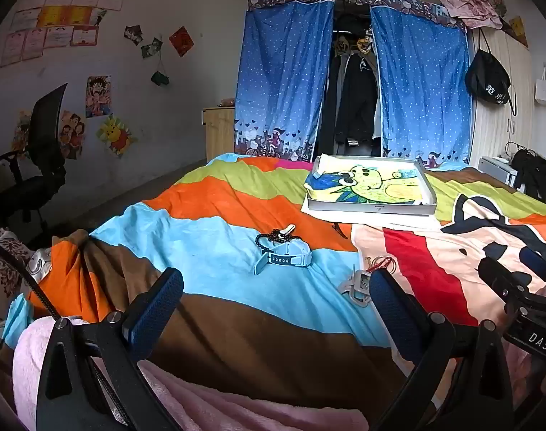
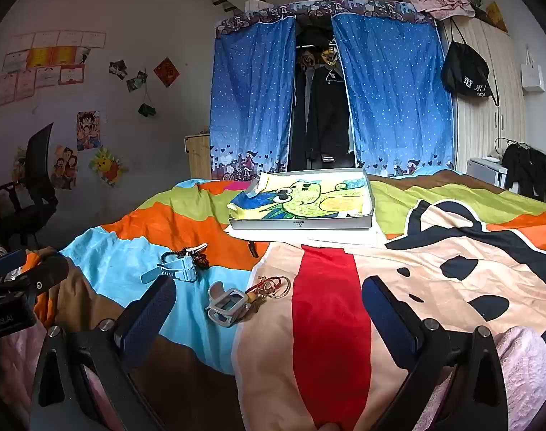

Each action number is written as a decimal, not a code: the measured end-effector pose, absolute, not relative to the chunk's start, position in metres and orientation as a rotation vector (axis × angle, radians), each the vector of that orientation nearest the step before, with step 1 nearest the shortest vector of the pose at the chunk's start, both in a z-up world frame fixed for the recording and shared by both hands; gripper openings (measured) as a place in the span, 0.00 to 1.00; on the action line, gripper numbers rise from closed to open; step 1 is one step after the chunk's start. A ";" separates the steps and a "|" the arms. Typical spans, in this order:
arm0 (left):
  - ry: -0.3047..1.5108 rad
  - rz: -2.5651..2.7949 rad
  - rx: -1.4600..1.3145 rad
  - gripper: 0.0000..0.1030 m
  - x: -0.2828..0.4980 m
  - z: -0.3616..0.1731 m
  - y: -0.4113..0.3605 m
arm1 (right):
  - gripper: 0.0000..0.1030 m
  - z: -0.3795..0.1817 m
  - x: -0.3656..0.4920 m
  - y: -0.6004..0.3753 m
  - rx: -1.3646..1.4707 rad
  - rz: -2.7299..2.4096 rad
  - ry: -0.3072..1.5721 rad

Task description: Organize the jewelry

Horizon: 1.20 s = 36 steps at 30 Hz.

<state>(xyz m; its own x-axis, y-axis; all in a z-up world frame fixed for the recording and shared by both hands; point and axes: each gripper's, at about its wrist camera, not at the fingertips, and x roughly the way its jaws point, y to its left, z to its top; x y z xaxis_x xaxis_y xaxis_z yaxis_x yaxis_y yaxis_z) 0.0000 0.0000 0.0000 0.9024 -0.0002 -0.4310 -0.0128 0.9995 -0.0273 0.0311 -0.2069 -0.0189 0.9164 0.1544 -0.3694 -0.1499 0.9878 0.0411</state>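
A light blue watch (image 1: 285, 254) (image 2: 175, 269) lies on the striped bedspread with a black bead string and a hair clip (image 1: 276, 236) (image 2: 195, 253) just behind it. A grey watch (image 1: 355, 285) (image 2: 226, 304) lies to its right, next to a red cord bracelet with rings (image 1: 382, 264) (image 2: 271, 286). A grey tray (image 1: 429, 194) (image 2: 371, 197) lined with a cartoon drawing stands farther back. My left gripper (image 1: 276, 294) is open and empty, short of the blue watch. My right gripper (image 2: 269, 305) is open and empty, near the grey watch.
The bed is covered with a striped bedspread (image 1: 219, 287) and a cartoon blanket (image 2: 434, 287). White paper (image 2: 308, 239) lies under the tray. A pink towel (image 1: 39, 352) lies at the near edge. A blue curtained wardrobe (image 1: 352, 82) stands behind, an office chair (image 1: 39, 165) at left.
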 end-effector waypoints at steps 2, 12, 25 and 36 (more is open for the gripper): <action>0.451 0.007 -0.030 0.99 0.000 0.000 0.000 | 1.00 -0.019 0.031 -0.207 0.014 0.157 0.383; 0.448 0.006 -0.031 0.99 0.000 0.000 0.000 | 1.00 -0.020 0.032 -0.206 0.014 0.157 0.385; 0.447 0.006 -0.032 0.99 0.000 0.000 0.000 | 1.00 -0.021 0.032 -0.206 0.014 0.158 0.389; 0.444 0.005 -0.034 0.99 0.000 0.000 0.000 | 1.00 -0.022 0.032 -0.206 0.015 0.160 0.394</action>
